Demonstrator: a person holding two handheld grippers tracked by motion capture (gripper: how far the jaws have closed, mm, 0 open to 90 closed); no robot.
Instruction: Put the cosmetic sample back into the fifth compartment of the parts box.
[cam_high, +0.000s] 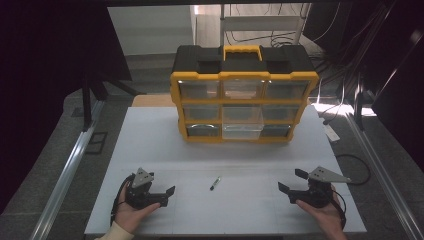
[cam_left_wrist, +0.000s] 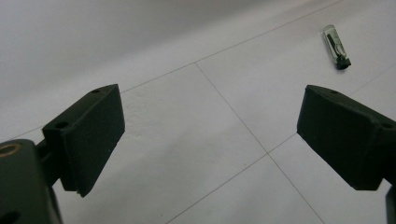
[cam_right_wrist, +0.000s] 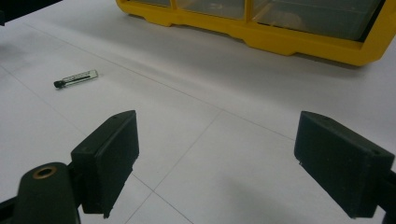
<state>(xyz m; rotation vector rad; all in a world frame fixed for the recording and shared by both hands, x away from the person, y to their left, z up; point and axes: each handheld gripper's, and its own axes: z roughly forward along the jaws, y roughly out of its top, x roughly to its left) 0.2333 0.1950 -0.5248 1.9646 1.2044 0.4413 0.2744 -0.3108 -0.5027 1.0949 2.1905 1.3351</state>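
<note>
A small clear tube with a black tip (cam_high: 215, 183) lies on the white table between both hands; it sits far right in the left gripper view (cam_left_wrist: 336, 47) and upper left in the right gripper view (cam_right_wrist: 75, 79). My left gripper (cam_high: 168, 196) rests low at the front left, open, nothing between its jaws (cam_left_wrist: 210, 140). My right gripper (cam_high: 290, 182) rests at the front right, open too, with bare table between its jaws (cam_right_wrist: 215, 163). A yellow and black drawer organiser (cam_high: 243, 100) stands upright at the back of the table, its lower edge (cam_right_wrist: 299, 44) ahead of the right gripper.
The white table (cam_high: 150, 145) ends in metal rails (cam_high: 65, 175) left and right. Cables (cam_high: 360, 165) trail off the right edge. Dark curtains and a stand crowd the back corners.
</note>
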